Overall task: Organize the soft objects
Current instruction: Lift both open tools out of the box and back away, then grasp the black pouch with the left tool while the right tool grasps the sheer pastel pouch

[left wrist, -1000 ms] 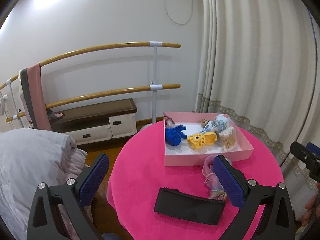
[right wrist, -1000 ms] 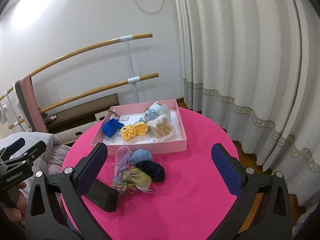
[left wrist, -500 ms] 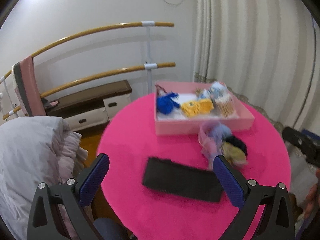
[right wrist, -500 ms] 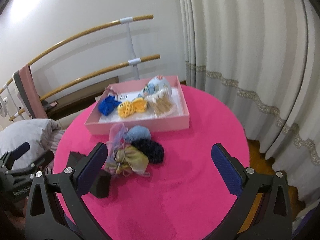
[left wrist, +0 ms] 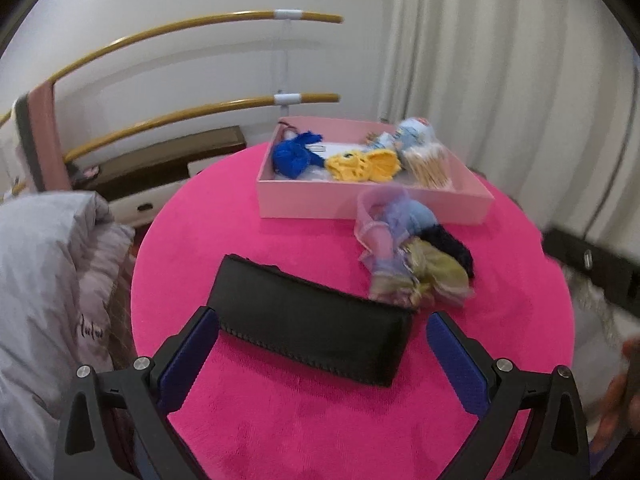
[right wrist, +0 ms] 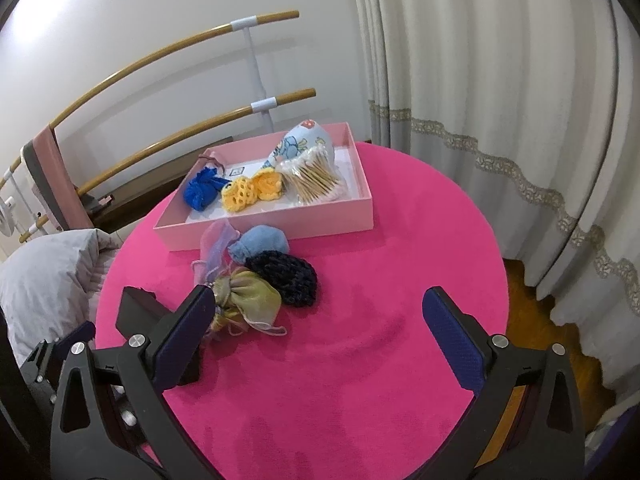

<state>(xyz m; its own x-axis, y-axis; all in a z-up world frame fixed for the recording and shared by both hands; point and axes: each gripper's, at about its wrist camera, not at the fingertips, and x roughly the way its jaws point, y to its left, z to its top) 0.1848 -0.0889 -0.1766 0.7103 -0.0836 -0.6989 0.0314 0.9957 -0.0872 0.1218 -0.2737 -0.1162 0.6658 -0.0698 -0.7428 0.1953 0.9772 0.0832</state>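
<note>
My left gripper (left wrist: 320, 356) is wide open, nothing held, w/ the black pouch (left wrist: 312, 316) lying btwn its fingers on the pink table (right wrist: 380, 320). My right gripper (right wrist: 320, 332) is wide open, empty. Soft bags (right wrist: 260, 272) are piled near the pink box (right wrist: 280, 224), on its near side.

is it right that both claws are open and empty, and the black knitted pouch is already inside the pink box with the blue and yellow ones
Not quite. The black knitted pouch lies on the pink tabletop in front of the pink box, not inside it, as the right wrist view shows. Both the left claw and right claw are open and empty.
</note>
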